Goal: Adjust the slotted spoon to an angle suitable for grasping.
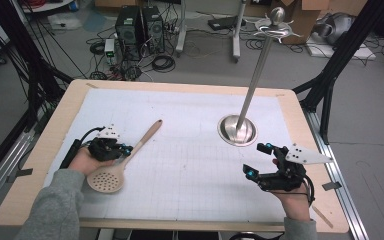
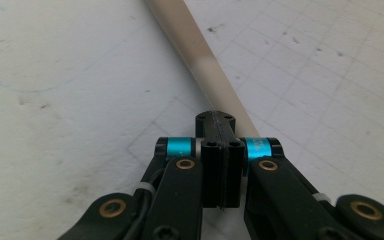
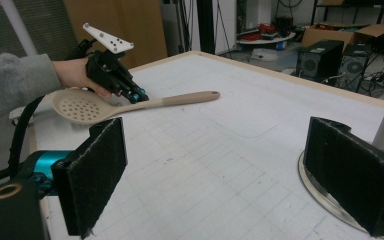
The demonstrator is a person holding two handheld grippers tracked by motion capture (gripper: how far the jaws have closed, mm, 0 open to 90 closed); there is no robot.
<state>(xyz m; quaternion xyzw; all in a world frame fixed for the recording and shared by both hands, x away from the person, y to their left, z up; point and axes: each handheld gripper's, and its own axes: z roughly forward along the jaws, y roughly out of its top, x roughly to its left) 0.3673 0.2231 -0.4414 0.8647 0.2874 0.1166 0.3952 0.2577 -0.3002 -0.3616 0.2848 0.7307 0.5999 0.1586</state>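
A beige slotted spoon (image 1: 111,176) lies on the white gridded mat, bowl towards the person, handle (image 2: 200,55) pointing far-right. My left gripper (image 1: 123,149) is shut on the handle just above the bowl, and in the left gripper view its jaws stand pressed together with the handle running out past their tips. In the right gripper view the spoon (image 3: 85,106) and the left gripper (image 3: 139,96) sit at the far left. My right gripper (image 1: 258,159) hovers open at the near right with nothing between its pads (image 3: 97,172).
A steel stand (image 1: 237,129), with a round base and a tall slanted pole topped by hooks, rises right of centre, just beyond my right gripper. Its base rim (image 3: 314,192) lies by the right pad. The wooden table edge (image 1: 70,107) frames the mat.
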